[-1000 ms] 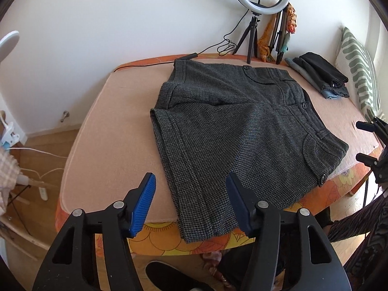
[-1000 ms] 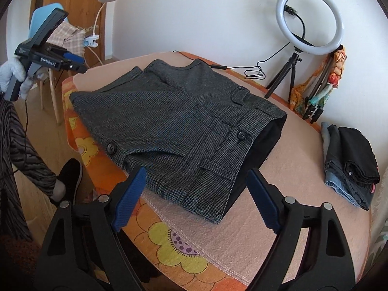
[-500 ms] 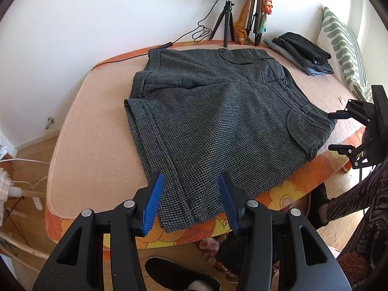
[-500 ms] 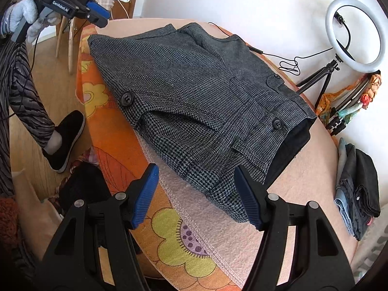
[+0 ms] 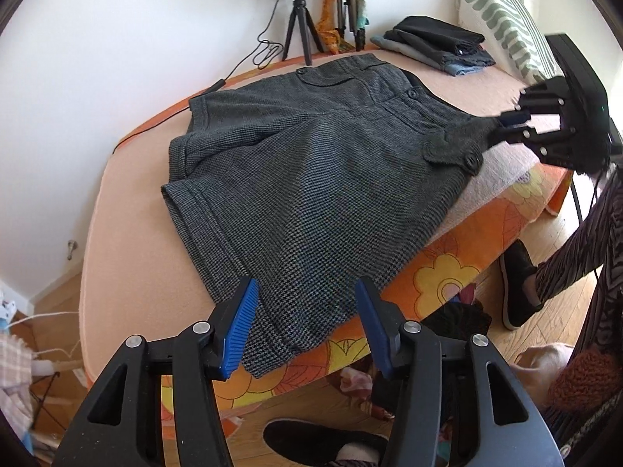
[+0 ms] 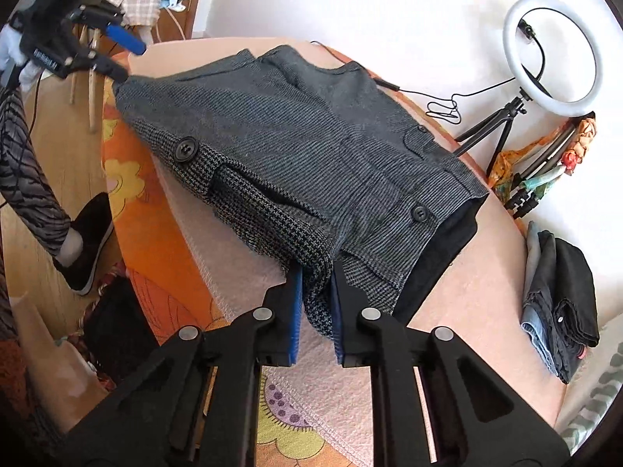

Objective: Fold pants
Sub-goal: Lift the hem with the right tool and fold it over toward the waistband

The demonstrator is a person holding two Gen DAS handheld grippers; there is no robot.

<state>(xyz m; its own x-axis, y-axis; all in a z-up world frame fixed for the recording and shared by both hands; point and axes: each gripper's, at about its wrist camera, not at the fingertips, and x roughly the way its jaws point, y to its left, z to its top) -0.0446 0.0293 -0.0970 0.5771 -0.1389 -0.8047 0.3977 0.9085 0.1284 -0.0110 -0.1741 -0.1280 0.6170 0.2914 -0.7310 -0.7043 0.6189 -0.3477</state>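
Note:
Grey houndstooth short pants (image 5: 311, 171) lie flat on a peach-covered table (image 5: 128, 202); they also show in the right wrist view (image 6: 311, 140). My left gripper (image 5: 305, 323) is open, its blue pads either side of the near hem corner that hangs over the table edge. My right gripper (image 6: 315, 311) is shut on the waistband corner of the pants; it also shows in the left wrist view (image 5: 506, 126), pinching that corner at the right. The left gripper shows in the right wrist view (image 6: 120, 54) at the far hem corner.
A ring light on a tripod (image 6: 553, 54) stands at the back. A stack of folded dark clothes (image 6: 560, 299) lies on the table's right side. A striped cushion (image 5: 502, 23) is behind it. The person's legs and shoes (image 5: 518, 292) stand by the table's front edge.
My right gripper moved in and shut on the waistband corner. My left gripper came closer to the hem corner, still open.

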